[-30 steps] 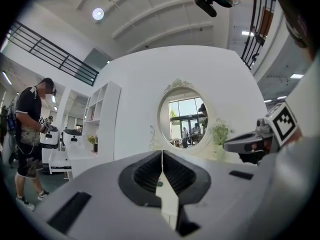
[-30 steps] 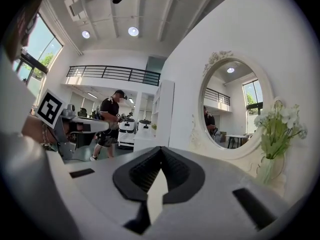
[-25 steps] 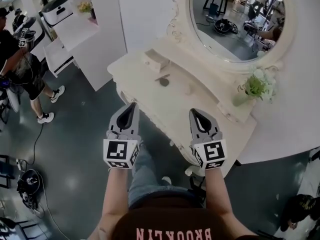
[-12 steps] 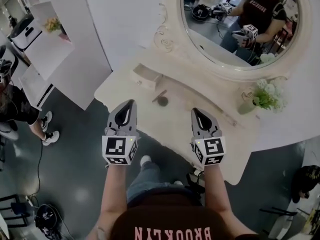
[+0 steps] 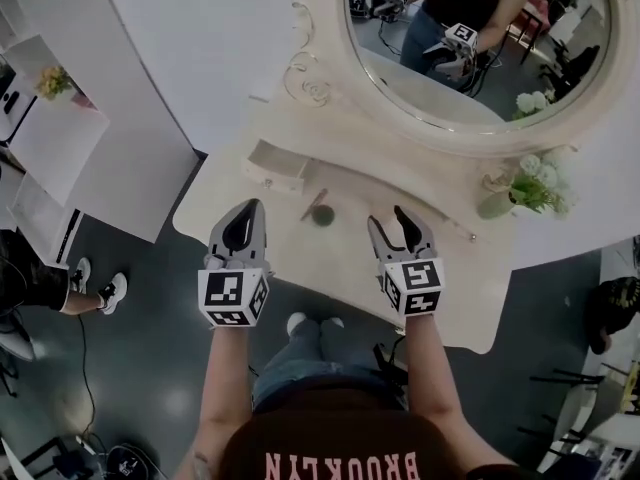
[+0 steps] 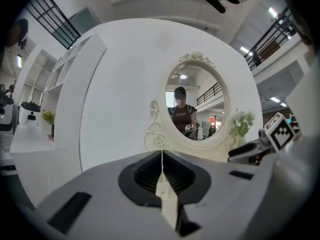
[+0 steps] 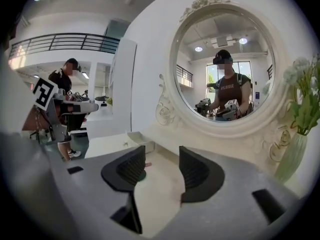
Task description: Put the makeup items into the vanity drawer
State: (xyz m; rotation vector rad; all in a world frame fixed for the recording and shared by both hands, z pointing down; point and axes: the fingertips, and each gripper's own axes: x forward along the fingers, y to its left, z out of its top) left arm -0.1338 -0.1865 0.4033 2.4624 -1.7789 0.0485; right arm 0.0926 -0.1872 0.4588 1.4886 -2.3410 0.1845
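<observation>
Now one clenched left hand-held gripper [image 5: 257,205], one just-opening empty right hand-held gripper [image 5: 386,215], one compact [image 5: 322,215], one stick [image 5: 316,204].

Over a cream vanity table [image 5: 330,260], a person in a dark brown T-shirt [image 5: 330,448] holds two grey grippers. The left gripper [image 5: 256,206] hangs at the front edge, jaws together. The right gripper [image 5: 386,218], its jaws just opening, is empty. A round dark-green compact [image 5: 322,216] and thin brown pencil [image 5: 318,201] lie mid-tabletop. A small open cream drawer [image 5: 275,165] sits near the left rear corner.
</observation>
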